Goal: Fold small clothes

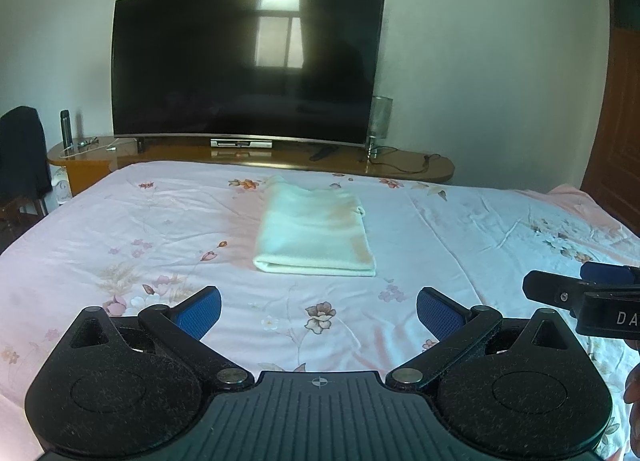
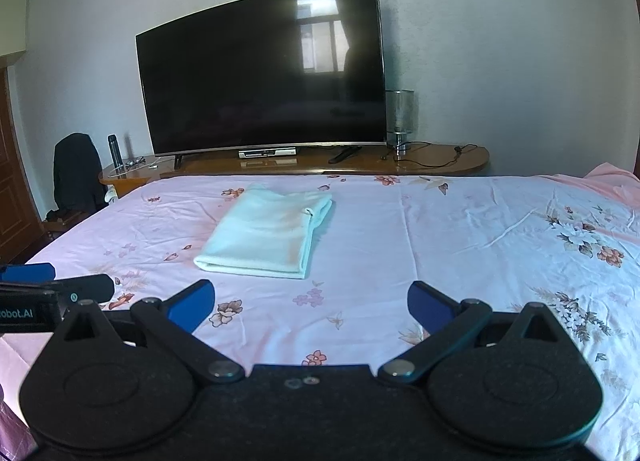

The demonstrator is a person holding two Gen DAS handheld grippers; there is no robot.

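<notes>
A pale mint garment (image 1: 314, 231) lies folded into a flat rectangle on the pink floral bedsheet (image 1: 140, 229), folded edge toward me. It also shows in the right wrist view (image 2: 266, 233). My left gripper (image 1: 319, 311) is open and empty, held above the sheet a short way in front of the garment. My right gripper (image 2: 311, 307) is open and empty, in front of the garment and to its right. The right gripper's tip shows at the right edge of the left wrist view (image 1: 584, 291); the left gripper's tip shows at the left edge of the right wrist view (image 2: 56, 287).
A large dark TV (image 1: 248, 61) stands on a long wooden console (image 1: 256, 157) beyond the bed's far edge, with a flask (image 1: 66, 127), a lamp (image 1: 380, 119) and cables. A dark jacket hangs over a chair (image 1: 22, 157) at left. A wooden door (image 1: 618, 113) is at right.
</notes>
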